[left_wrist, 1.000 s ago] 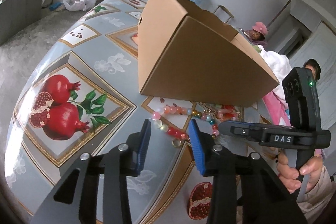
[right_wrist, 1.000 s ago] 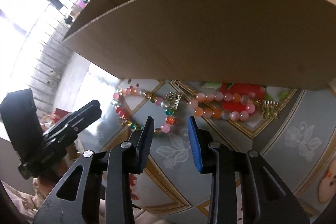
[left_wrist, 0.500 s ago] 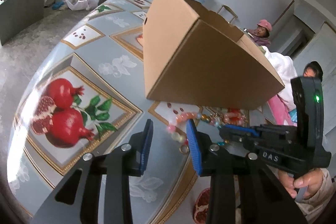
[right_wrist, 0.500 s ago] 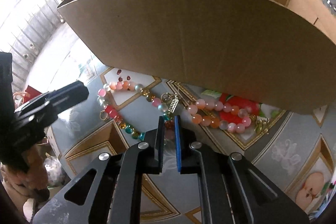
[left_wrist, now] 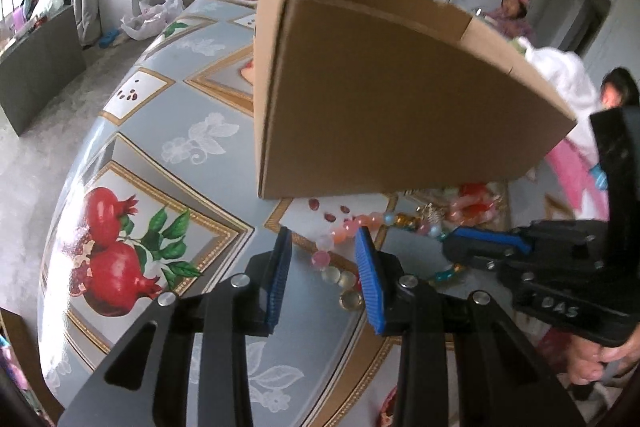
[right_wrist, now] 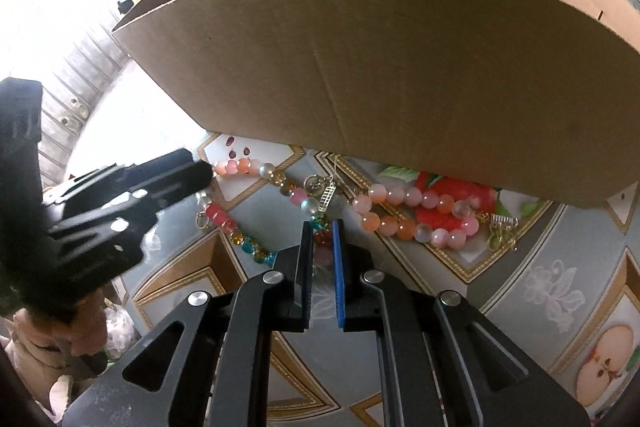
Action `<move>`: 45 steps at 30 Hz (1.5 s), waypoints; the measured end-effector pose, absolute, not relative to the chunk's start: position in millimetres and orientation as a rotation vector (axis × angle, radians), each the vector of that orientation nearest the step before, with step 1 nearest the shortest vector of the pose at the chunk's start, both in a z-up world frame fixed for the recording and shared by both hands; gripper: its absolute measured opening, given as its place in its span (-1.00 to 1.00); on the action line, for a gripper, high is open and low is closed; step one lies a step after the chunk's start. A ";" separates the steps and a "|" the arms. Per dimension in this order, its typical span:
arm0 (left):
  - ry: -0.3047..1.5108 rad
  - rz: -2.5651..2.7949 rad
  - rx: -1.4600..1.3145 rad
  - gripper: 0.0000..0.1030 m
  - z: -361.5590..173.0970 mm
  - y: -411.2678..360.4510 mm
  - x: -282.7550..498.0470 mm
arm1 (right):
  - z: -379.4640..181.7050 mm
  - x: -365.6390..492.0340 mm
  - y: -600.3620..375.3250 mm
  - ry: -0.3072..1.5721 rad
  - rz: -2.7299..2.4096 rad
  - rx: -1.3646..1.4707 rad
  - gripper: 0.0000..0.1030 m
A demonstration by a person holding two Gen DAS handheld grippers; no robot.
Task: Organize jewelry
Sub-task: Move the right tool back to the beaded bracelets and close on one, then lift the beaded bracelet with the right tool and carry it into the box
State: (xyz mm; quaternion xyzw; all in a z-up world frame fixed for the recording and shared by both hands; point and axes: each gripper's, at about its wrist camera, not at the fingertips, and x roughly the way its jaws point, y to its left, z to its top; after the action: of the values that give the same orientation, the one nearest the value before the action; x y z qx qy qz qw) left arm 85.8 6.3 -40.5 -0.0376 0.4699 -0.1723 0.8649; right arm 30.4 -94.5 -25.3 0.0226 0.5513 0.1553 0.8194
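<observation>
A multicoloured bead bracelet (right_wrist: 248, 211) lies on the patterned tablecloth in front of an open cardboard box (right_wrist: 400, 75). My right gripper (right_wrist: 322, 227) is shut on a bead of this bracelet. A second bracelet of pink and orange beads (right_wrist: 416, 215) lies to its right, by the box wall. My left gripper (left_wrist: 324, 247) is open, hovering over the other end of the multicoloured bracelet (left_wrist: 340, 267), with beads between its fingers. The box (left_wrist: 380, 99) stands just beyond it. The right gripper (left_wrist: 492, 251) shows in the left wrist view too.
The table (left_wrist: 180, 115) has a grey cloth with pomegranate prints. Its rounded edge drops off to the left. Two people sit beyond the box (left_wrist: 516, 11). The left gripper's body (right_wrist: 100, 219) fills the left of the right wrist view.
My right gripper has closed on a bead of the multicoloured bracelet. My left gripper has moved forward over the bracelet's other end and stays open.
</observation>
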 end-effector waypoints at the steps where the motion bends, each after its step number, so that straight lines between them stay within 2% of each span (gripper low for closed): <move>1: 0.978 -0.355 -0.066 -0.38 -40.5 5.1 84.8 | -25.2 30.6 -95.6 1.173 0.333 0.054 -0.86; 4: 0.975 -0.338 -0.020 -0.43 -41.3 -1.5 84.4 | -25.4 30.6 -100.8 1.169 0.342 0.068 -0.86; 8: 0.969 -0.326 0.040 -0.78 -42.2 -10.7 83.4 | -25.6 30.3 -107.0 1.166 0.352 0.079 -0.86; 9: 0.965 -0.327 0.057 -0.81 -42.4 -13.6 83.0 | -24.6 30.0 -109.7 1.164 0.354 0.081 -0.86; 24: 0.960 -0.377 -0.058 -0.83 -41.7 -2.4 82.1 | -11.8 26.8 -121.5 1.158 0.350 0.083 -0.86; 32: 0.888 -0.394 -0.095 -0.83 -17.9 9.7 71.7 | 2.6 18.4 -124.3 1.130 0.356 0.106 -0.86; 39: 0.831 -0.430 -0.130 -0.83 14.6 13.1 60.7 | 30.9 3.3 -132.1 1.069 0.367 0.103 -0.86; 45: 0.681 -0.469 -0.126 -0.83 74.6 17.1 49.1 | 80.6 -10.1 -136.3 0.931 0.397 0.069 -0.86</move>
State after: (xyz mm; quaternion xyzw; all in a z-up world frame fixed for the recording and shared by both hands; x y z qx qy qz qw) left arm 49.1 17.1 74.6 -0.0612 0.3305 -0.2278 0.9139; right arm -10.1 -136.3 80.6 0.0331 0.4458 0.1899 0.8741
